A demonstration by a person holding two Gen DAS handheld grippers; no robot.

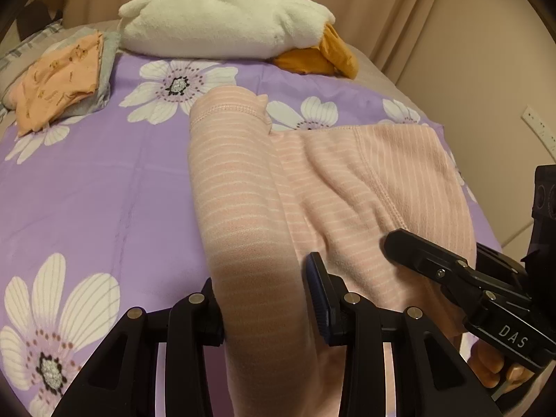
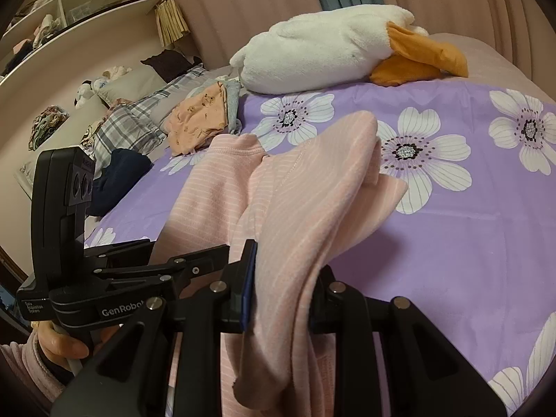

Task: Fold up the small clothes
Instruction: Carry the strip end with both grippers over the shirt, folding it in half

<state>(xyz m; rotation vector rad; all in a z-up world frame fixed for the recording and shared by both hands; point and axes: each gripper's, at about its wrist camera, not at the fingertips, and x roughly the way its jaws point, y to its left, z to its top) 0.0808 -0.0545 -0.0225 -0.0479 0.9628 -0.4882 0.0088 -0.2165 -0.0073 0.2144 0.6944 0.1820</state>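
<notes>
Pink striped garment [image 1: 243, 187] lies on the purple flowered sheet [image 1: 97, 180] of the bed, near edge lifted off the sheet by both tongs. Fabric is soft knit w/ thin white stripes; one cuffed end reaches up toward the middle of the sheet, rest spreads to the right in loose wrinkles w/ a stitched seam showing.

Left tongs [image 1: 264, 307]: partly closed, clamped on a thick fold of the garment, which fills the gap between the pads & drapes down below them.

Right tongs [image 2: 283, 288]: narrower gap, clamped on another bunched fold; cloth hangs over & below the fingers, a loose flap dangling in front. In the left wrist view the right tongs reach in from the right, over the garment, w/ a person's fingers on the handle. In the right wrist view a hand [image 2: 60, 345] in a pink sleeve holds the left tongs' handle.

Further out: folded orange clothes [image 1: 59, 80] on a grey piece at the sheet's far left; white plush duck [image 1: 222, 21] w/ orange beak across the head of the bed; curtain behind.
</notes>
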